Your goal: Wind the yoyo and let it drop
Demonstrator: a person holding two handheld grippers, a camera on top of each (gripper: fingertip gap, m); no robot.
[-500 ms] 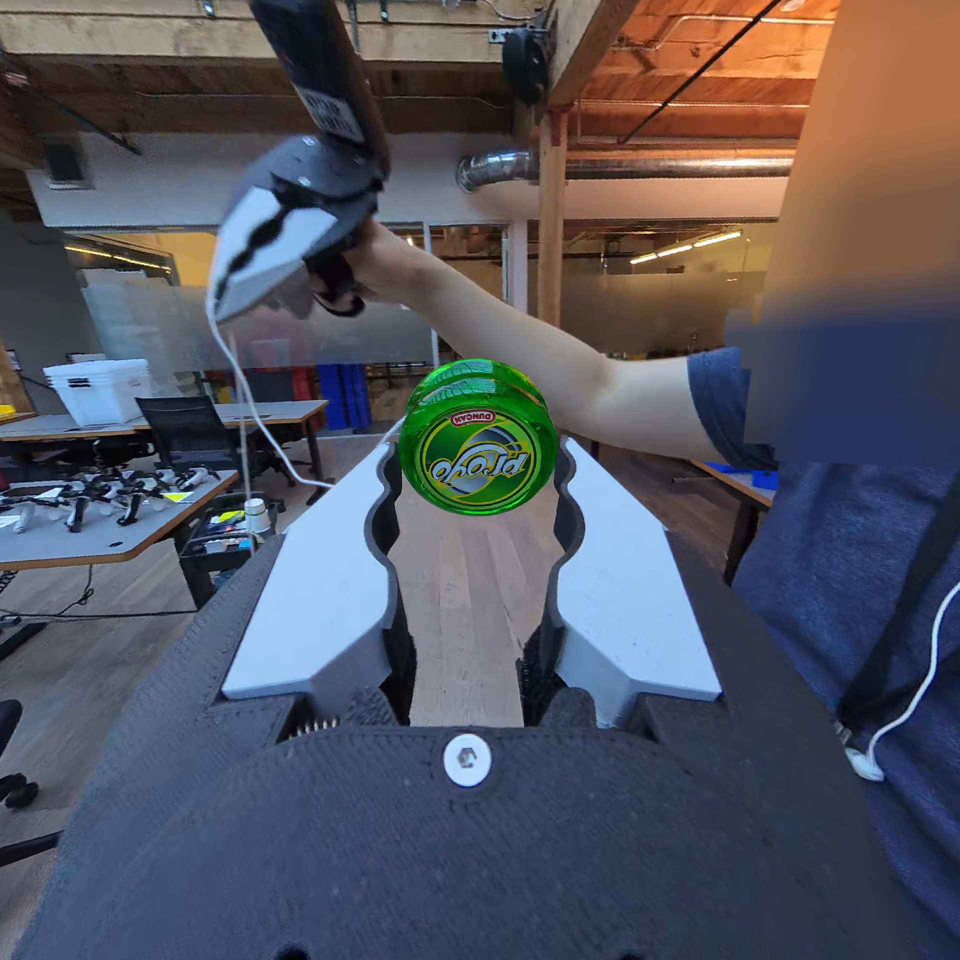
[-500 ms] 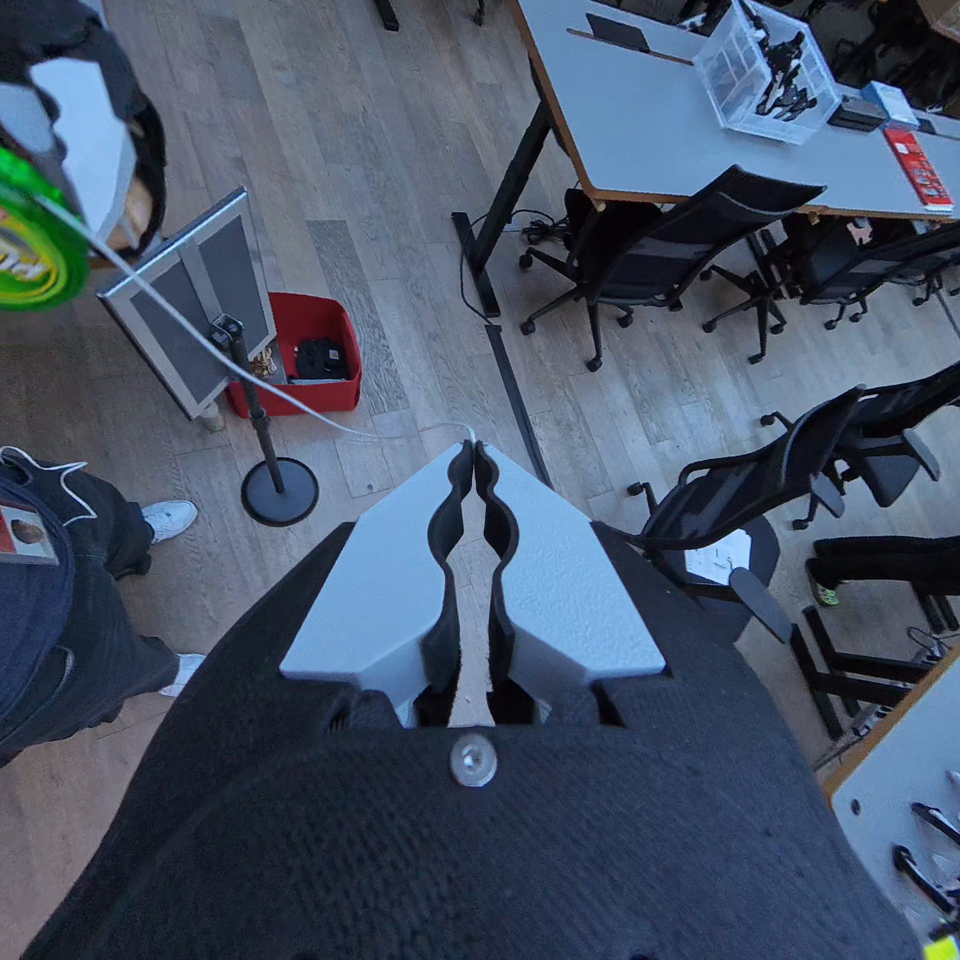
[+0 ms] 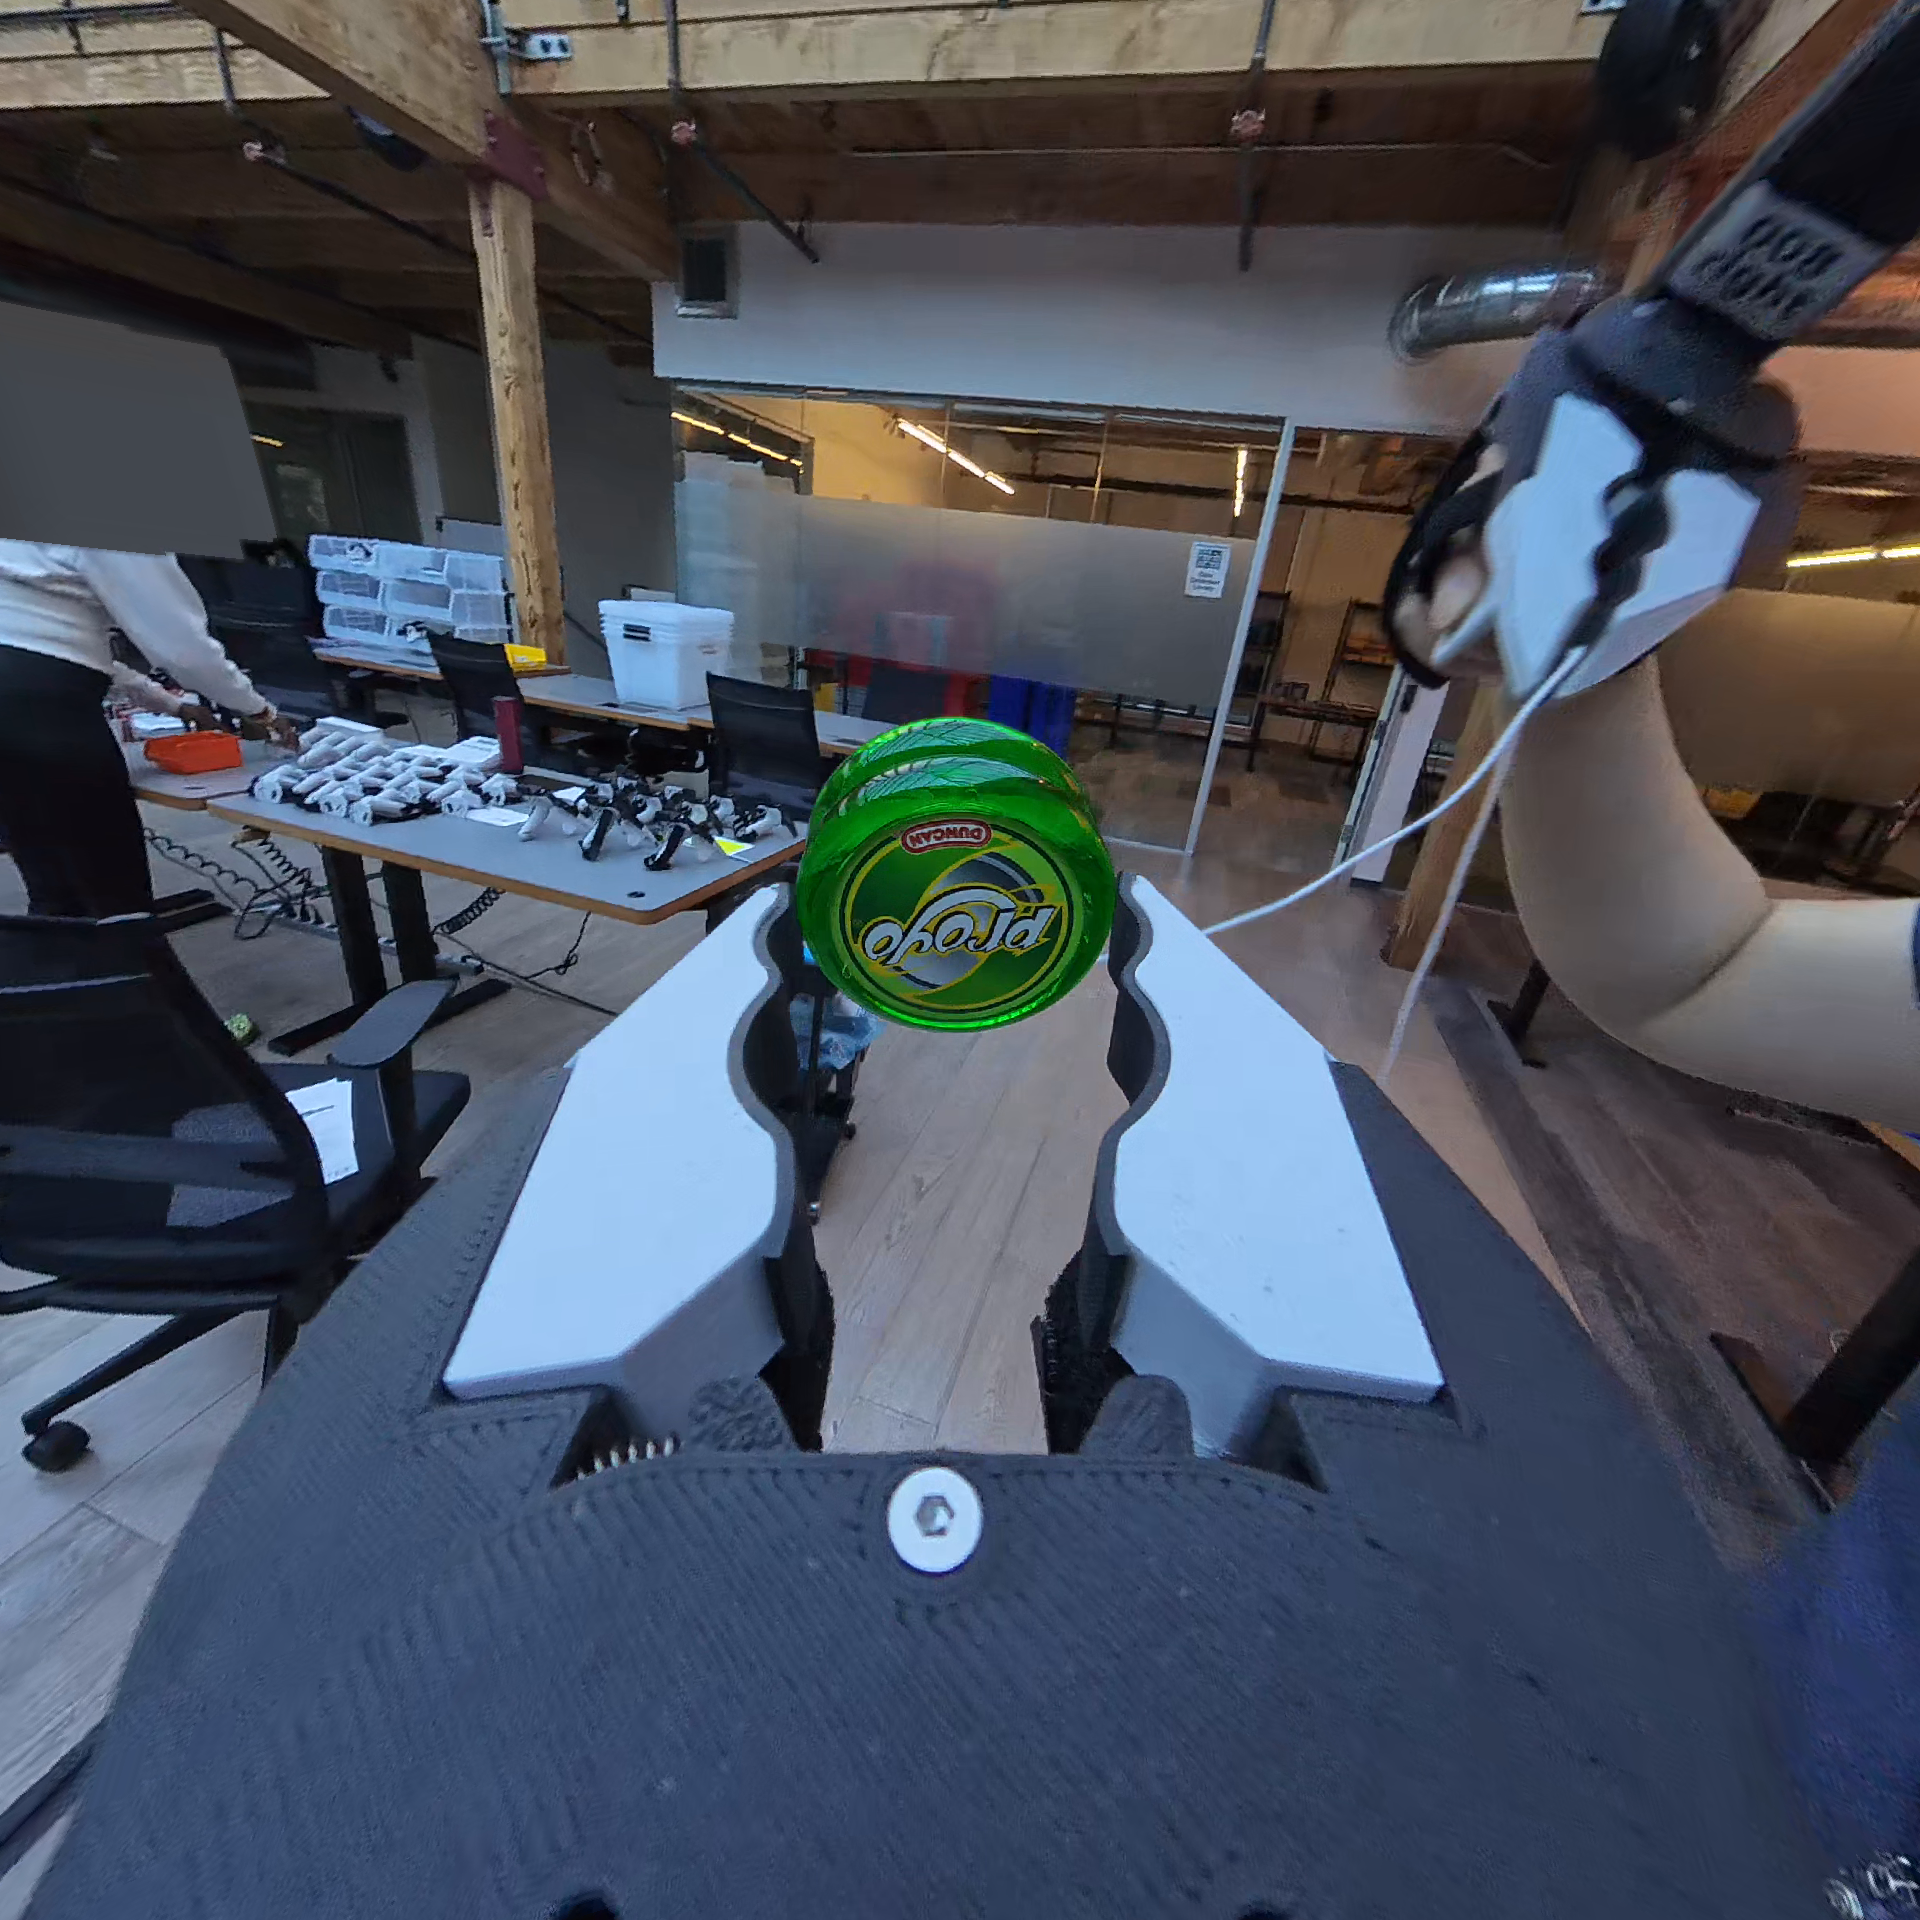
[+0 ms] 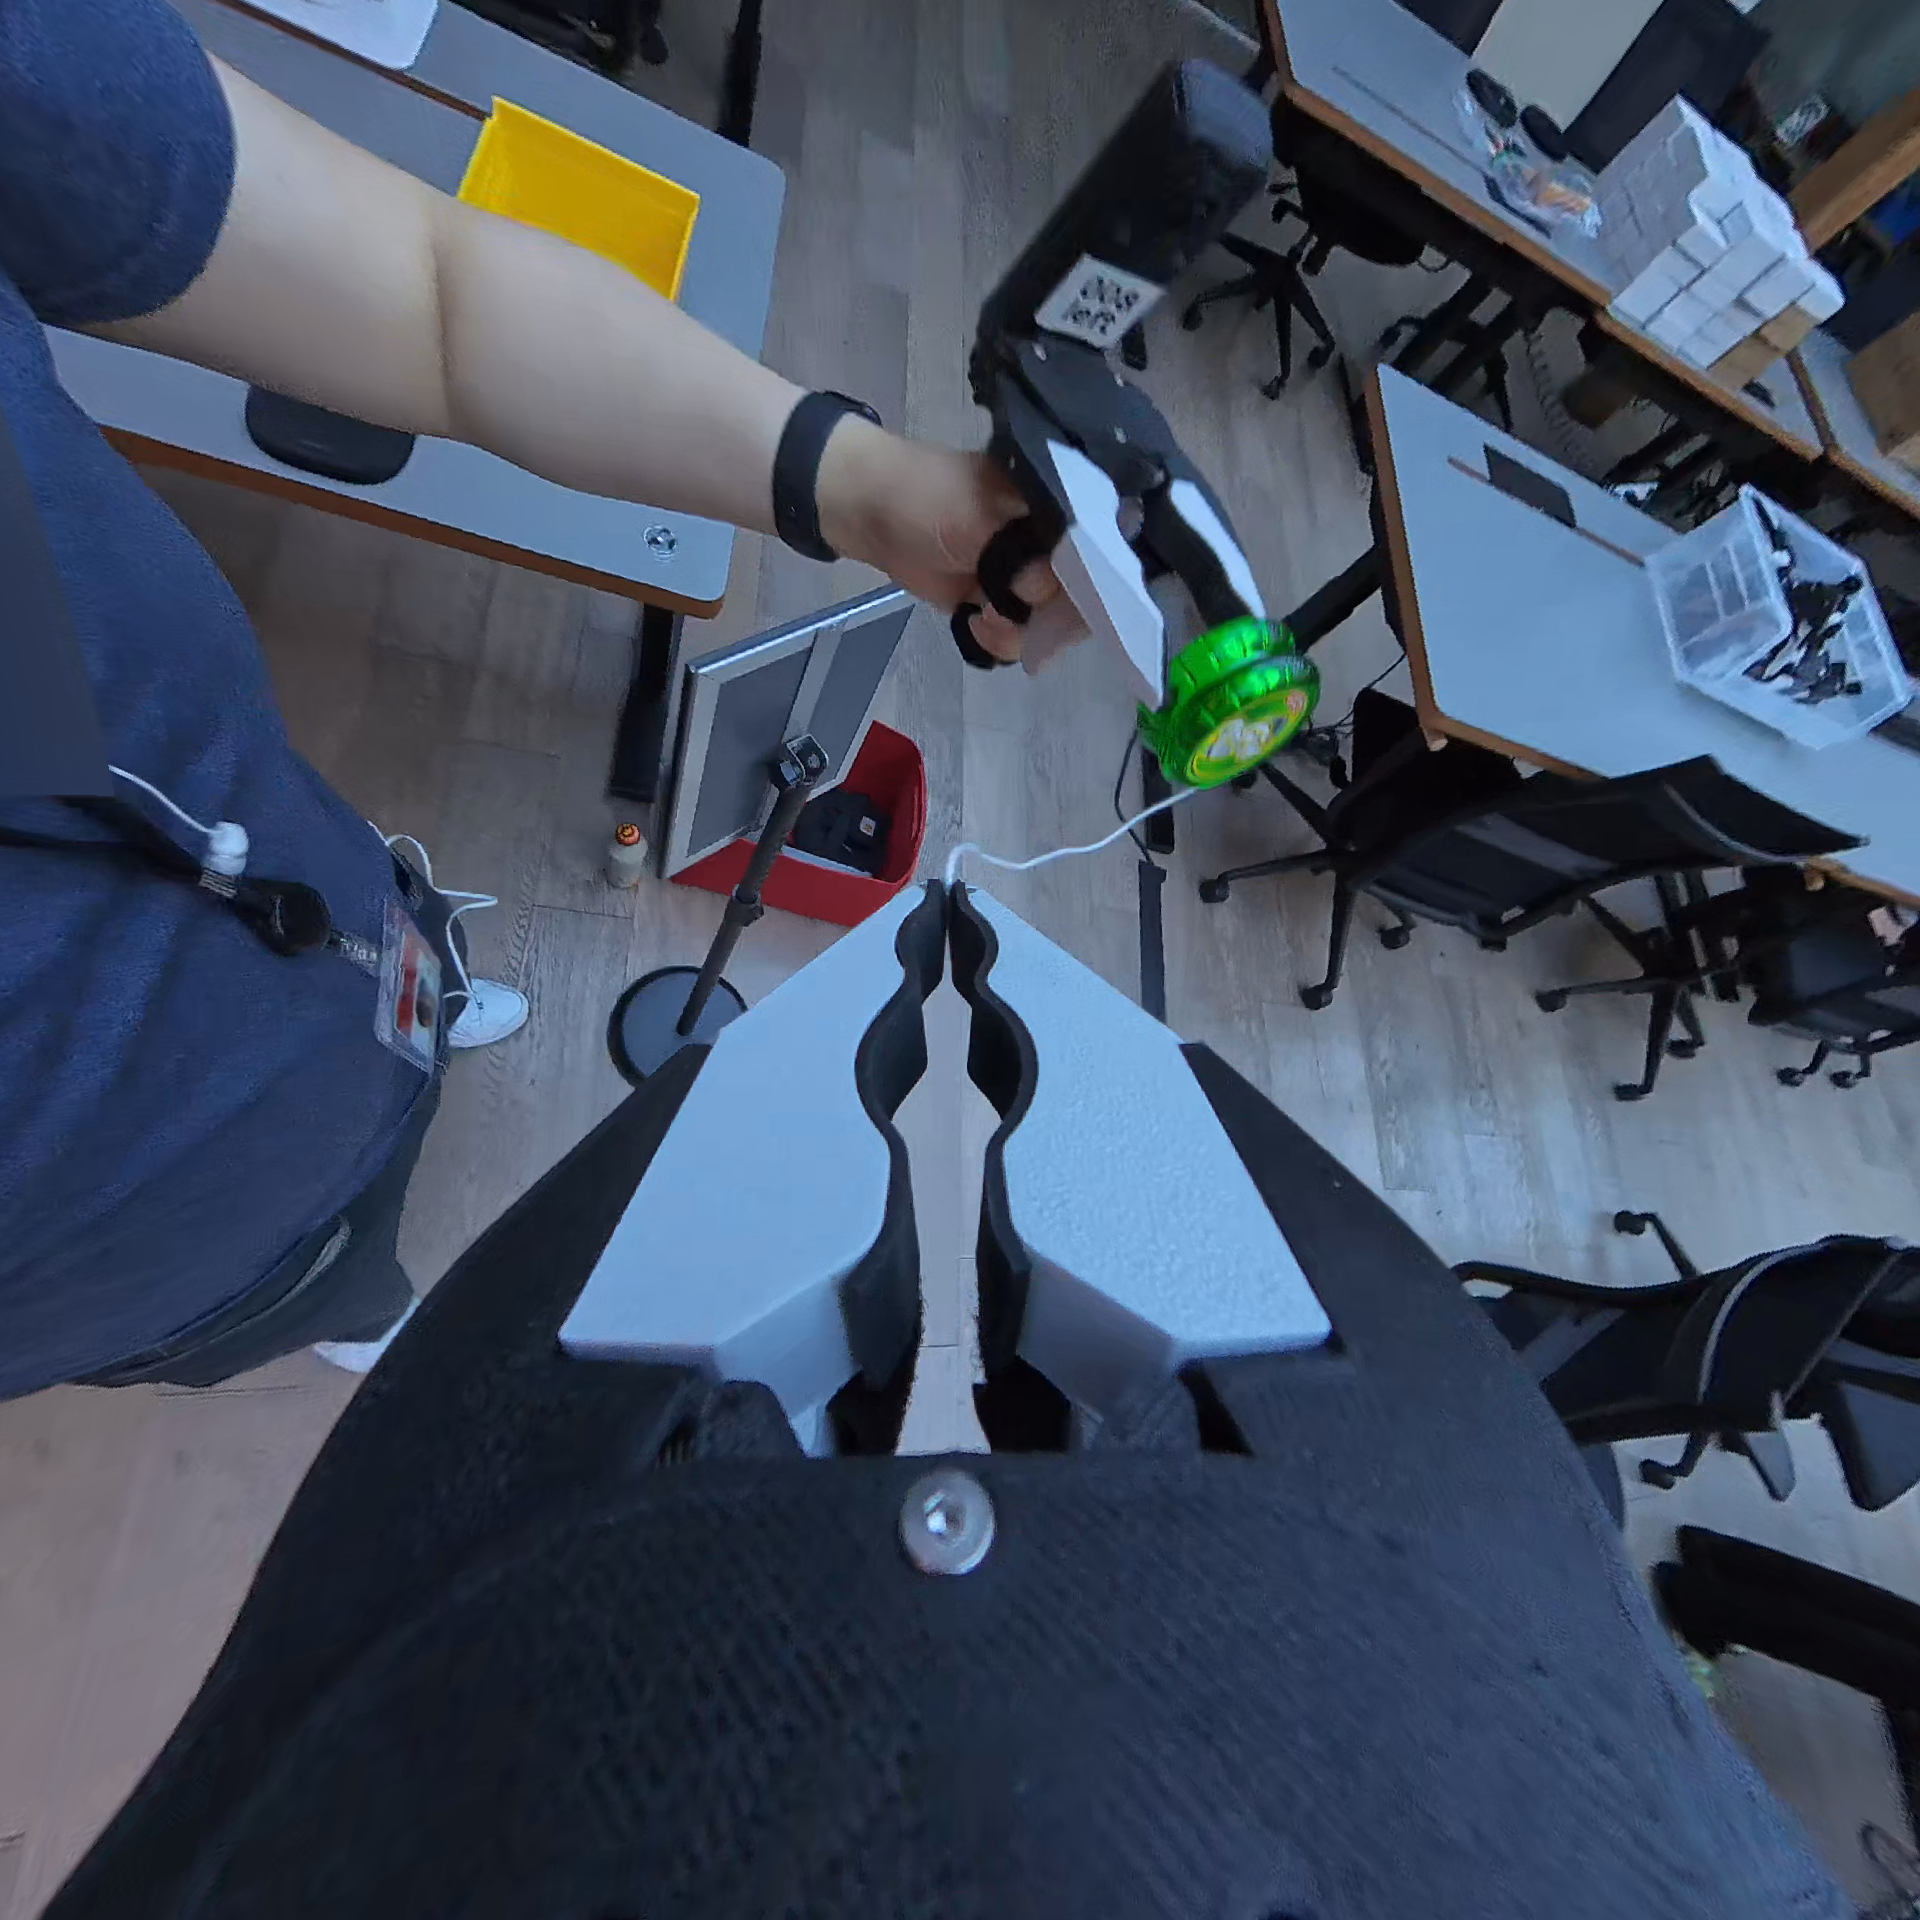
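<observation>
I have the green yoyo [image 3: 954, 875] pinched by its two faces between the tips of my left fingers [image 3: 769, 940], held up in the air well above the wooden floor [image 3: 966, 1195]. The fingers are spread only as far as the yoyo's width. My right gripper [image 4: 948, 891] has its fingers pressed together on the end of the white string [image 4: 1081, 847], which runs slack in a short curve from there to the yoyo's groove.

The worries, as I judge them: the grip on the yoyo sits right at the fingertips, on smooth curved plastic, so a tug from the string as I loop it round could twist the yoyo out and drop it before it is wound. The slack could also let a turn slip off the groove and ride over the rim or catch on my left fingertip, leaving loose or crossed turns that would snag on the drop. And the thin string could slide out of my right fingers if I pull hard.
</observation>
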